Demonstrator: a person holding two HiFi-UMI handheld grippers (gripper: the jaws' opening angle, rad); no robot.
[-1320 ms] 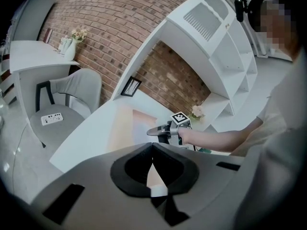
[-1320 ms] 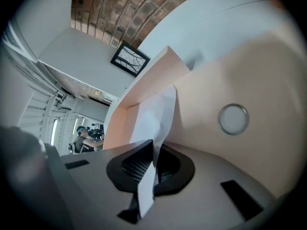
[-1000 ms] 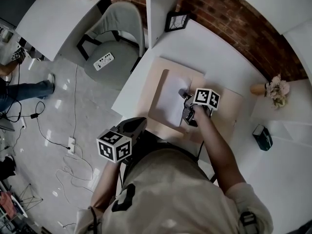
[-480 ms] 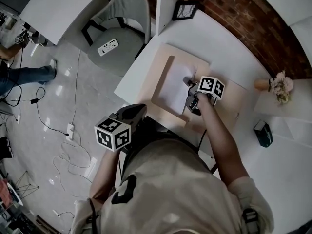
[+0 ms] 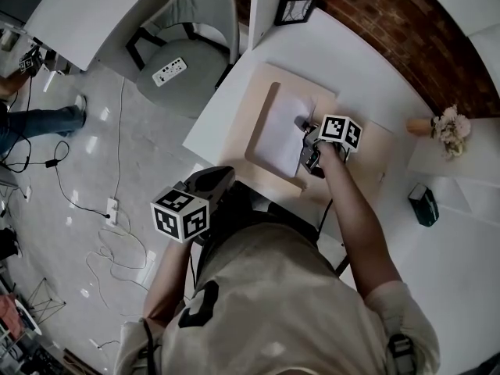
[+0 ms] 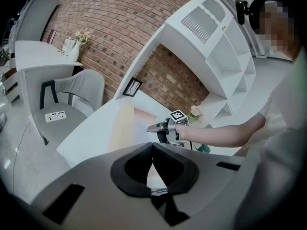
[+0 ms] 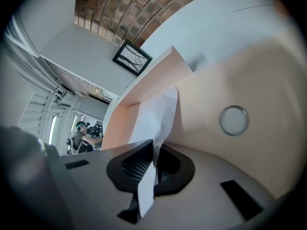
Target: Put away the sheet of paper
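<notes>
Room for moving is widest on the folder's near and left sides. The beige folder (image 5: 367, 158) lies open and flat on the white counter (image 5: 367, 76). Just past the folder's left edge the counter ends and drops to the floor, where a grey chair (image 5: 187, 22) stands well apart from the folder. Beyond the folder's far edge the counter runs on to a brick wall (image 5: 375, 22). A small framed picture (image 5: 291, 10) leans near the folder's far left corner. To the folder's right, a bunch of flowers (image 5: 451, 127) and a dark box (image 5: 423, 204) sit clear of it.

The sheet of paper (image 5: 280, 131) lies on the folder's left half, inside a raised border, with its right edge lifted. The right tool (image 5: 305, 127) is over the middle of the folder, its jaws pinched on that lifted edge. In the right gripper view the sheet (image 7: 156, 114) rises from between the jaws of the tool (image 7: 154, 147) toward an upturned flap (image 7: 158, 75) of the folder. A round metal stud (image 7: 234, 120) shows on the folder to the sheet's right. The bare right forearm reaches straight across the folder's near edge.

The left tool (image 5: 221, 176) is held back off the counter, short of the folder's near left corner and close to the person's body. It points toward the folder, and its jaws (image 6: 152, 146) are closed tip to tip on nothing
</notes>
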